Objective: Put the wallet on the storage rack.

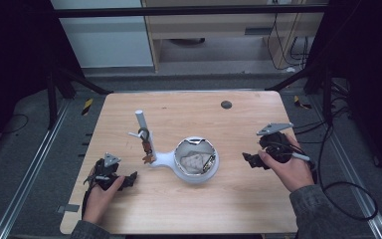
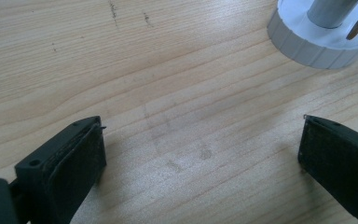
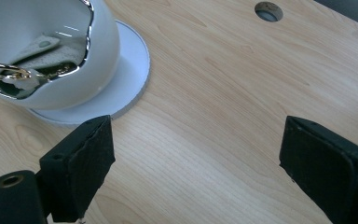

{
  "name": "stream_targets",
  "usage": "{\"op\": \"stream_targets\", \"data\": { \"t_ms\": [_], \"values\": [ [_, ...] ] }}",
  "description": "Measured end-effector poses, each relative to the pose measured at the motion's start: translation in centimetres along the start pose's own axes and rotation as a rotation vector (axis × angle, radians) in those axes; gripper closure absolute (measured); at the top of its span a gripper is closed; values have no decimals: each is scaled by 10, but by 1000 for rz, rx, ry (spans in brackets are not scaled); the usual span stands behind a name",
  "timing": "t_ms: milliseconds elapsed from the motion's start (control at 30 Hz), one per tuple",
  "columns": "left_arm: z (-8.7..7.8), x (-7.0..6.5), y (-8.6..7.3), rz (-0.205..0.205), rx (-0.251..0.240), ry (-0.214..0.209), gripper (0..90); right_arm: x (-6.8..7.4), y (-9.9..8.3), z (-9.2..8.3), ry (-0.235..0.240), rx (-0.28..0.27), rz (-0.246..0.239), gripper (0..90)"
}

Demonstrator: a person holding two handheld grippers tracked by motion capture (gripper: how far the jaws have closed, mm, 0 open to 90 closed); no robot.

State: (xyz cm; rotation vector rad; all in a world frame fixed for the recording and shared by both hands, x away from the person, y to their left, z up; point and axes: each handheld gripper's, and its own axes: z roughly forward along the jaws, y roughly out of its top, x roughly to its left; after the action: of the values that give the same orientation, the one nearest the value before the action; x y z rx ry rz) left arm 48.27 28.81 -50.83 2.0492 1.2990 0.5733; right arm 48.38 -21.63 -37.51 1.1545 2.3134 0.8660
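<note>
We see a wooden desk (image 1: 238,199) with a white stand at its middle: a round bowl (image 1: 196,160) joined by a short neck to a small round base (image 2: 318,44) that carries an upright white post (image 1: 142,125). The bowl has a wavy metallic rim and sits on a flat white disc (image 3: 129,70). Inside the bowl we see a pale cloth piece and a gold ring (image 3: 7,72) lying near the rim. Small brownish trinkets (image 1: 146,149) hang from the post's side arm; what they are is too small to tell.

The left gripper (image 1: 131,178) rests low at the near left of the desk, held in the person's left hand (image 1: 99,196). Its fingers (image 2: 77,163) are released, wide apart, bare wood between them, the post's base just beyond.

The right gripper (image 1: 246,158) is at the right of the bowl, held in the right hand (image 1: 291,169), pointing left toward the bowl. Its fingers (image 3: 81,163) are released too, spread with nothing gripped. The bowl sits close beyond its left finger, not touching. A dark round hole (image 1: 226,104) marks the far side of the desk.
</note>
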Motion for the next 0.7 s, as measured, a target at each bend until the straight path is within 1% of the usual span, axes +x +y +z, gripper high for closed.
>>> {"op": "stream_targets", "data": {
  "t_ms": [167, 233, 333, 567, 600, 667, 700],
  "values": [
    [0, 0, 0, -3, -2, 0, 0, -4, -10, 3, -10, -6, 18, 101],
    [0, 0, 0, 0, 1, 0, 0, -5, -11, 4, -12, -6, 19, 101],
    [0, 0, 0, -3, -2, 0, 0, -8, -18, 7, -17, -5, 36, 101],
    [0, 0, 0, -3, -1, 0, 0, -11, -29, 12, -17, -3, 59, 101],
    [0, 0, 0, -2, -1, 0, 0, -12, -32, 14, -15, -2, 72, 100],
    [0, 0, 0, -2, -2, 0, 0, -12, -34, 15, -13, 1, 77, 100],
    [0, 0, 0, -2, -1, 0, 0, -13, -38, 17, -19, 4, 86, 99]
  ]
}}
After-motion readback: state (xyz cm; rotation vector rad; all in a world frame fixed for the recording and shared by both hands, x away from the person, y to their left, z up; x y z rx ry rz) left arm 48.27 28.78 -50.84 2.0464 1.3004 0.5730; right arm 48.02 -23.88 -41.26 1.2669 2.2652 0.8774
